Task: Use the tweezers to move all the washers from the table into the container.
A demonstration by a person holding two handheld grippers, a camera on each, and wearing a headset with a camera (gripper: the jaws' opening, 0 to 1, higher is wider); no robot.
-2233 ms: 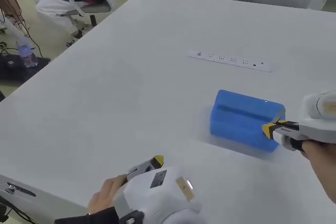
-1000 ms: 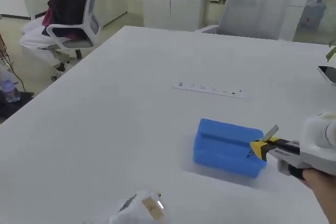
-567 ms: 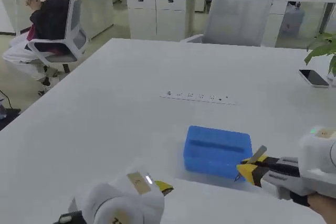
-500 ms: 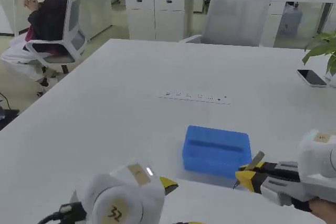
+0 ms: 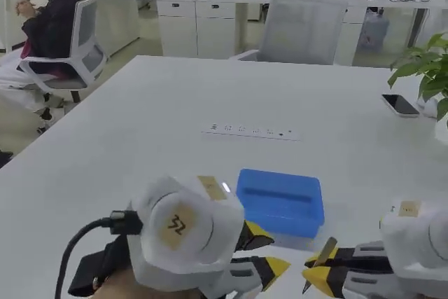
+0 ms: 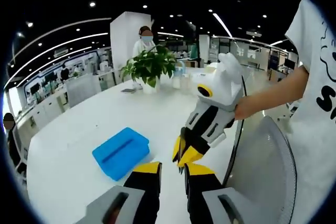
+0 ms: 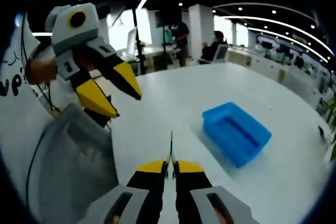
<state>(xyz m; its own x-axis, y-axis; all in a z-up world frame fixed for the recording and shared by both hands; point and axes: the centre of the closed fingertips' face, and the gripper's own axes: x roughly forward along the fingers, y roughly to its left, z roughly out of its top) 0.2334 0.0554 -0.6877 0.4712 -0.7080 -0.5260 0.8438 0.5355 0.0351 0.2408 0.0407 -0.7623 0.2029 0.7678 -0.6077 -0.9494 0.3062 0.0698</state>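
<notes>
1. Blue and rectangular, the container (image 5: 280, 199) sits open-topped on the white counter (image 5: 154, 124). It is closer to the near edge than the far one.
2. A white power strip (image 5: 252, 131) lies flat beyond the container toward the middle of the counter, apart from it.
3. The right claw (image 7: 170, 167) is pressed together on the tweezers (image 7: 171, 148), a thin metal pair that juts forward from between its yellow tips.
4. In the head view this claw hangs over the near edge, just right of the container. The tweezers are close to the container's near wall without touching it.
5. The left claw (image 6: 173, 168) is spread, its two yellow tips apart (the right gripper view shows the gap most plainly).
6. The left claw is held above the near edge, left of the container's near corner. It faces the right claw, and their tips are near each other but apart.
7. Whether anything small lies on the container's floor cannot be told, since the inside reads only as shaded blue.
8. Near the counter's right edge a dark phone (image 5: 400, 105) lies flat, just beside a leafy green plant (image 5: 425, 68).
9. A grey office chair (image 5: 297, 29) stands at the far edge, and a person (image 5: 52, 19) sits in another chair off the far left corner.
</notes>
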